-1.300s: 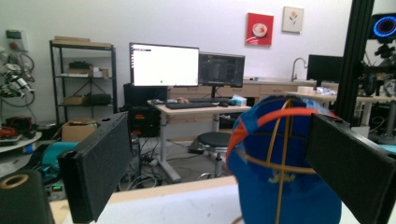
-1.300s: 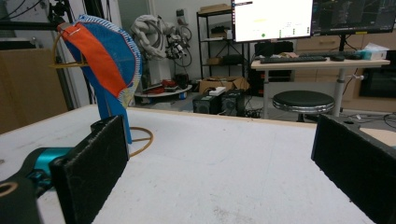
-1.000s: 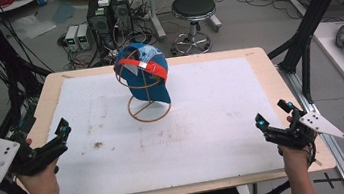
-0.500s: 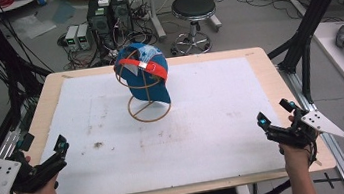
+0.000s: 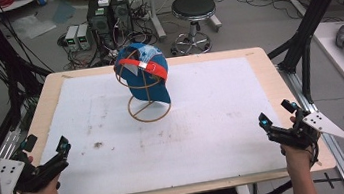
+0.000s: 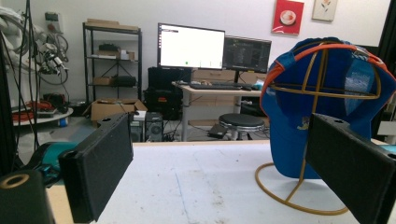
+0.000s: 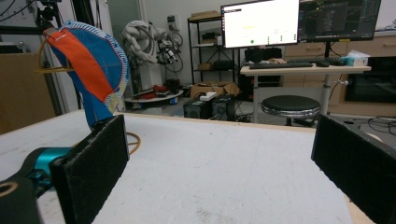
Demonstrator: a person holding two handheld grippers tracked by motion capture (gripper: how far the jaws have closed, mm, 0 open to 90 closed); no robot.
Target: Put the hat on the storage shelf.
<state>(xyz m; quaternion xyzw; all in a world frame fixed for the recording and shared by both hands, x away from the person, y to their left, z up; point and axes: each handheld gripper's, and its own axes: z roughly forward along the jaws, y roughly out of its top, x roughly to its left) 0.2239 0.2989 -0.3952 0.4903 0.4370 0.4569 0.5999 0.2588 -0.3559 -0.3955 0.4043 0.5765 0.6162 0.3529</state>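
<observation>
A blue cap with an orange band [image 5: 145,70] hangs on a gold wire stand [image 5: 149,111] at the back middle of the table. The left gripper view has the cap [image 6: 322,107] ahead to the right; the right gripper view has the cap [image 7: 91,65] ahead to the left. My left gripper [image 5: 46,149] rests at the table's front left corner, open, nothing between its jaws. My right gripper [image 5: 277,114] rests at the front right corner, also open and holding nothing. Both stand well apart from the cap.
A white mat [image 5: 163,123] covers most of the wooden table [image 5: 260,55]. Beyond the far edge stand a black stool [image 5: 193,8] and electronics boxes [image 5: 99,16] on the floor. Black frame posts [image 5: 311,23] rise at both sides.
My left gripper has drawn back toward the front left corner of the table. The right gripper has barely shifted. The cap and stand have stayed put.
</observation>
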